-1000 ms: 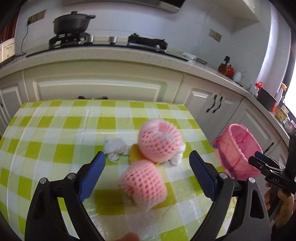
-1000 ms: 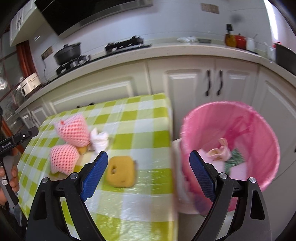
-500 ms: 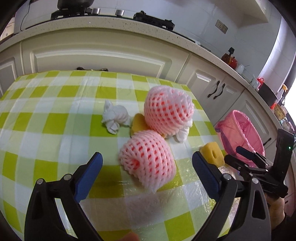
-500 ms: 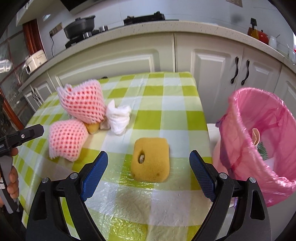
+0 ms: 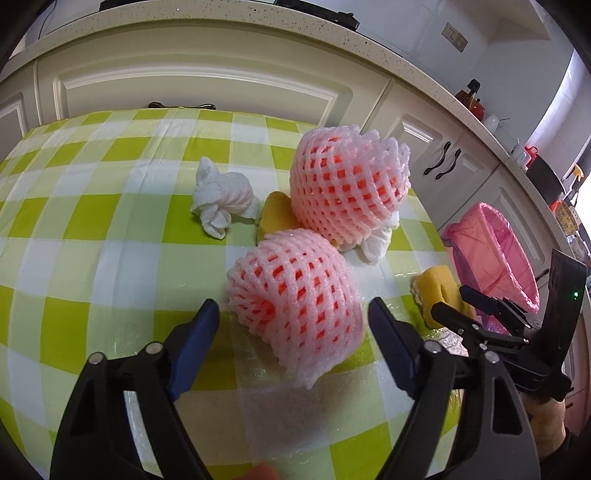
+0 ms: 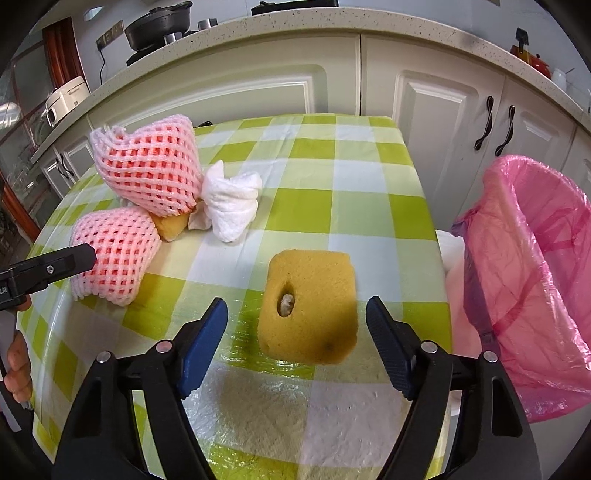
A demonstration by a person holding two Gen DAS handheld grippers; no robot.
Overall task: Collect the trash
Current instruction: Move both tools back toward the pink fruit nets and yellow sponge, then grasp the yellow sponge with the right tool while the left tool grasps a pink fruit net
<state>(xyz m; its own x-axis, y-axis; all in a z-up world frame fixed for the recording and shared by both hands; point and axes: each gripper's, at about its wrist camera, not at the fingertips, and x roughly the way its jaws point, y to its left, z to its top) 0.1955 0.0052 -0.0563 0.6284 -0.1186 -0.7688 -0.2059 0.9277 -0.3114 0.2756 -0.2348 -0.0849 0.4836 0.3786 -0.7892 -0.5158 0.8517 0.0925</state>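
Note:
A pink foam fruit net [image 5: 295, 295] lies on the green-checked table [image 5: 92, 221], between the closing jaws of my left gripper [image 5: 293, 317]. Small gaps show at both pads. A second pink foam net [image 5: 347, 181] stands behind it, with a crumpled white tissue [image 5: 221, 199] and a yellow scrap [image 5: 277, 214] beside it. In the right wrist view a yellow sponge [image 6: 310, 302] with a hole sits between the closing jaws of my right gripper [image 6: 295, 314]. The pads are not pressing on it. The pink-lined bin [image 6: 535, 277] stands off the table's right edge.
White kitchen cabinets [image 6: 258, 92] and a speckled counter run behind the table. A black pot [image 6: 159, 22] sits on the stove. Another white tissue [image 6: 232, 199] lies by the nets. The table's right edge [image 6: 428, 221] drops off next to the bin.
Both grippers have come down closer to the table and their jaws have narrowed. The right one swung left from the bin to straddle the sponge; the left one now straddles the near foam net.

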